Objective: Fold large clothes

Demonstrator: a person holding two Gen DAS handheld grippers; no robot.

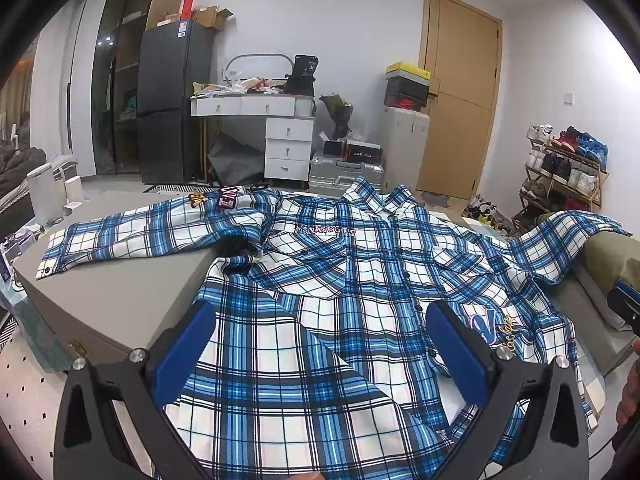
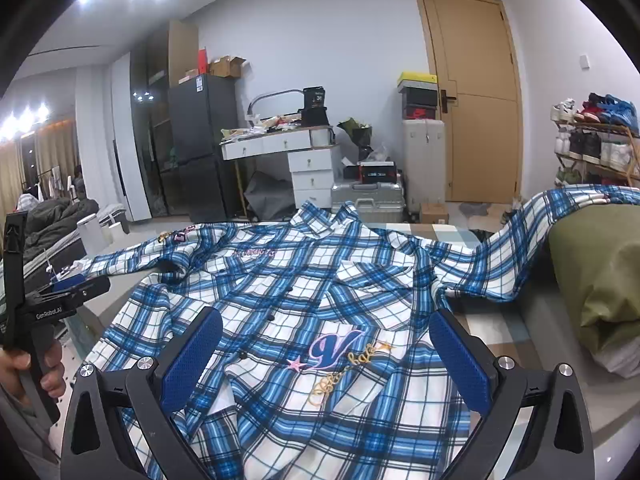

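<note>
The fingers of the left gripper (image 1: 320, 348) were spread wide above the hem of the plaid shirt (image 1: 360, 272), nothing pinched between them. The fingers of the right gripper (image 2: 326, 354) were likewise held wide over the embroidered patch (image 2: 336, 350). The shirt was laid front up on the grey counter (image 1: 120, 292), its long axis running away from the fingers, collar (image 2: 332, 220) farthest. One sleeve was stretched left, the other draped right over an olive cushion (image 2: 600, 280).
</note>
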